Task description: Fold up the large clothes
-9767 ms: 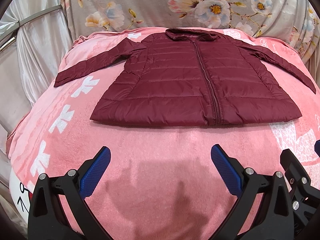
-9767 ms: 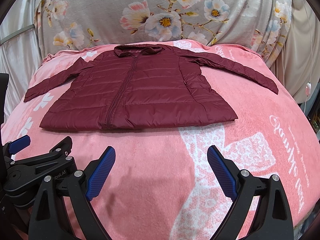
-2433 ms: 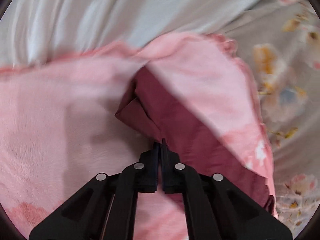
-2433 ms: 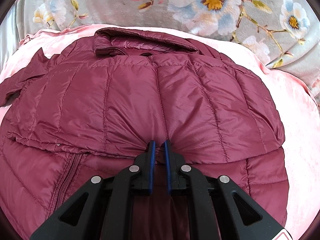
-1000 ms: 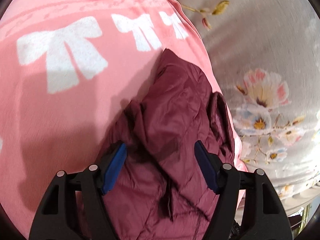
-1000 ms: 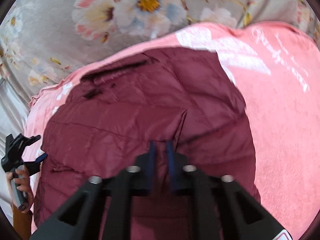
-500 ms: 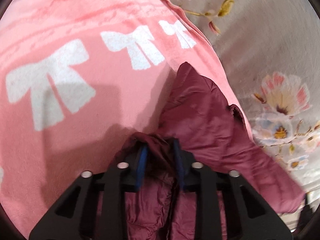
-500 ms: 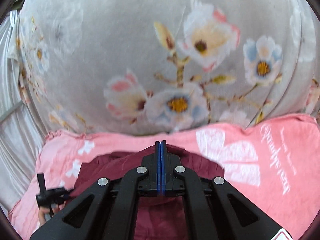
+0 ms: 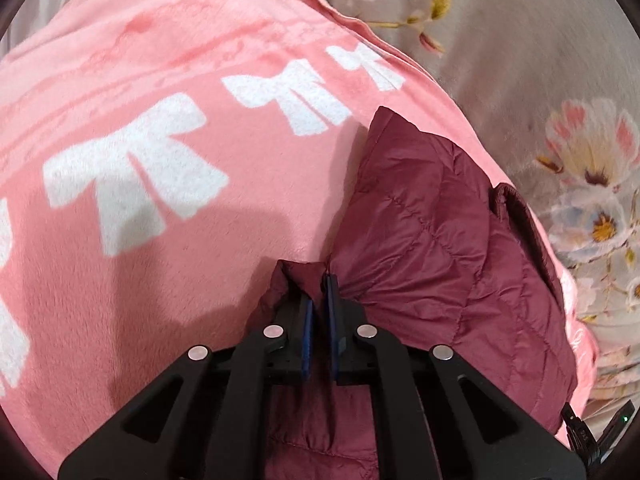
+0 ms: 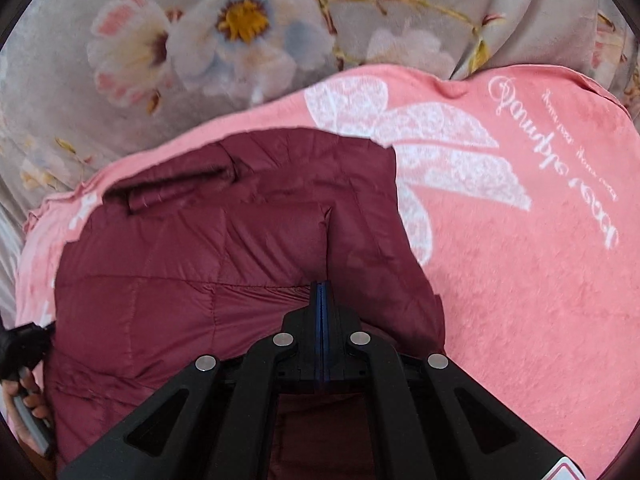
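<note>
A maroon quilted puffer jacket [image 9: 440, 248] lies on a pink blanket, its sleeves folded in over the body. My left gripper [image 9: 318, 280] is shut on a bunched fold of the jacket at its left edge. In the right wrist view the jacket [image 10: 192, 280] fills the middle, collar [image 10: 176, 188] at the far side. My right gripper [image 10: 321, 286] is shut, its tips resting on the jacket's right part; whether fabric is pinched between them is hidden.
The pink blanket [image 9: 140, 240] with white bows covers the bed; it also shows in the right wrist view [image 10: 540, 280] with white lettering. Grey floral fabric [image 10: 240, 40] rises behind. The person's left hand [image 10: 24, 396] shows at the lower left edge.
The left gripper closed on the jacket's left edge after being open over it. The right gripper, shut, tipped back down from the floral backdrop onto the jacket.
</note>
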Tool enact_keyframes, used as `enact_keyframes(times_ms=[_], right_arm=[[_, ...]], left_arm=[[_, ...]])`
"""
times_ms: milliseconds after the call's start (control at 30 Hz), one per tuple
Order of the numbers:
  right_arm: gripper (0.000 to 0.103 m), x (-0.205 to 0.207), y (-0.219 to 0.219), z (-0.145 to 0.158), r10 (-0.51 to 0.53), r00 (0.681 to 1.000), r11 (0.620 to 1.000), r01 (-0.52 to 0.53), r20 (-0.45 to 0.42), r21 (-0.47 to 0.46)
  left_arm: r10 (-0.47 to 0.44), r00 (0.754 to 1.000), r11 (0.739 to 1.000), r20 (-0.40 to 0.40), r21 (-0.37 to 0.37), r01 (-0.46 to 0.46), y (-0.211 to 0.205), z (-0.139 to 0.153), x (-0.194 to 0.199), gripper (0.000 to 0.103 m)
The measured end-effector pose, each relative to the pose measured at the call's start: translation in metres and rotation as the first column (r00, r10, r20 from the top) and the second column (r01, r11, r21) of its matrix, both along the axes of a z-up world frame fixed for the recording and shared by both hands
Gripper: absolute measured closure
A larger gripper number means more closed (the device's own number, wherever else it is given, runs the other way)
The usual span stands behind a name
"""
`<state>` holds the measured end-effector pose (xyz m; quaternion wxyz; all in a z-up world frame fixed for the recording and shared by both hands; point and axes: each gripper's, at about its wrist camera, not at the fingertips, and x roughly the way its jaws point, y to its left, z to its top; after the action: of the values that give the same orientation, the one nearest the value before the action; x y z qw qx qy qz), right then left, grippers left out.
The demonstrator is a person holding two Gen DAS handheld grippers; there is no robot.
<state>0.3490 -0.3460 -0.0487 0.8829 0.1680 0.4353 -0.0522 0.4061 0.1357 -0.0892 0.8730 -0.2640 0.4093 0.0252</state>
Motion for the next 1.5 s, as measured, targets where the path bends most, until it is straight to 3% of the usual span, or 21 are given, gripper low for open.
enact_keyframes(times_ms=[167, 367, 467, 600, 700, 800, 967, 1100, 1500], right_arm=[[0.103, 0.0, -0.003, -0.016, -0.007, 1.0, 1.0, 0.008, -0.008, 0.024], [0.103, -0.003, -0.006, -0.008, -0.037, 0.999, 0.998, 0.039, -0.025, 0.041], [0.089, -0.029, -0.005, 0.023, -0.126, 0.992, 0.991, 0.124, 0.032, 0.051], [0.091, -0.043, 0.041, 0.067, 0.003, 0.992, 1.0, -0.006, 0.127, 0.023], [0.096, -0.027, 0.109, 0.082, 0.183, 0.974, 0.982, -0.187, 0.133, 0.016], [0.098, -0.008, 0.163, 0.073, 0.274, 0.956, 0.961, -0.275, 0.109, -0.01], [0.098, 0.018, 0.195, 0.033, 0.304, 0.952, 0.952, -0.305, 0.025, 0.022], [0.101, 0.012, 0.197, 0.009, 0.318, 0.948, 0.947, -0.317, -0.011, 0.055], [0.103, -0.019, 0.202, -0.001, 0.333, 0.943, 0.94, -0.332, -0.004, 0.073]], left_arm=[[-0.016, 1.0, 0.999, 0.026, 0.038, 0.015, -0.004, -0.002, -0.002, 0.098], [-0.029, 0.999, 0.995, 0.029, 0.097, 0.026, -0.01, -0.001, -0.001, 0.096], [-0.048, 0.998, 0.991, 0.029, 0.125, 0.044, -0.011, 0.01, -0.011, 0.093], [-0.11, 0.987, 0.981, 0.114, 0.171, 0.089, -0.018, 0.049, -0.042, 0.093], [-0.226, 0.965, 0.961, 0.13, 0.189, 0.2, -0.05, 0.073, -0.044, 0.093], [-0.338, 0.937, 0.923, 0.087, 0.225, 0.312, -0.096, 0.073, -0.032, 0.093], [-0.371, 0.929, 0.891, 0.01, 0.286, 0.353, -0.131, 0.041, -0.013, 0.093], [-0.383, 0.924, 0.878, -0.01, 0.307, 0.367, -0.129, 0.022, -0.019, 0.093], [-0.41, 0.912, 0.853, -0.002, 0.353, 0.384, -0.127, 0.005, -0.048, 0.093]])
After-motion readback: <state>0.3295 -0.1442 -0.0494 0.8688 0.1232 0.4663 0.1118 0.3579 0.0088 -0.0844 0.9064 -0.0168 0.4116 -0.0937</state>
